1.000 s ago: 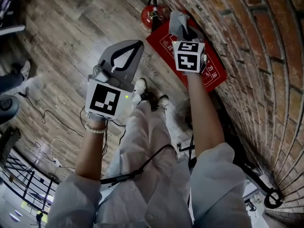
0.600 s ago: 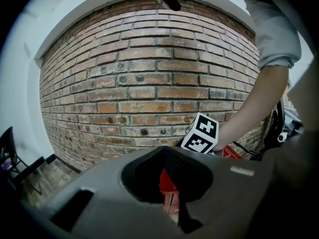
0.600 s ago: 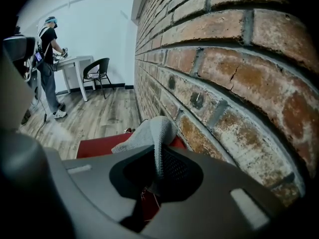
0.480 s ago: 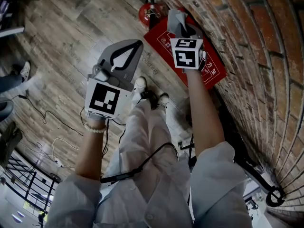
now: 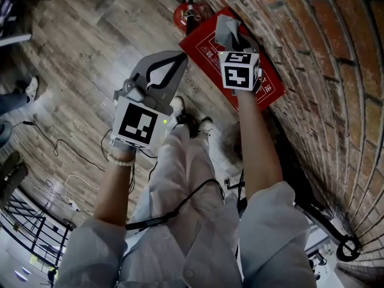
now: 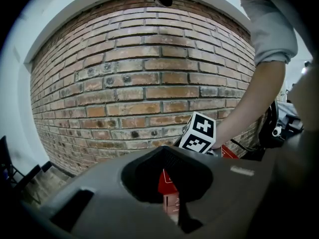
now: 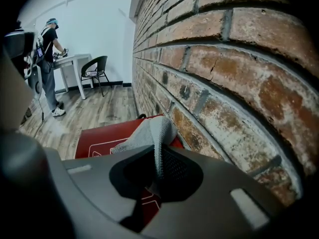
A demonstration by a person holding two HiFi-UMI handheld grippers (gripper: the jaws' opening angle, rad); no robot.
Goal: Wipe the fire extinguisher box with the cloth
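Brick wall (image 5: 336,53); one box (image 5: 207,48), one cloth (image 5: 226,30).

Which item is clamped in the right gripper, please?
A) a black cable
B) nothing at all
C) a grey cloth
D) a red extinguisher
C: the right gripper view shows the cloth pinched between the jaws of the right gripper, with its free end bunched above the red box by the brick wall.
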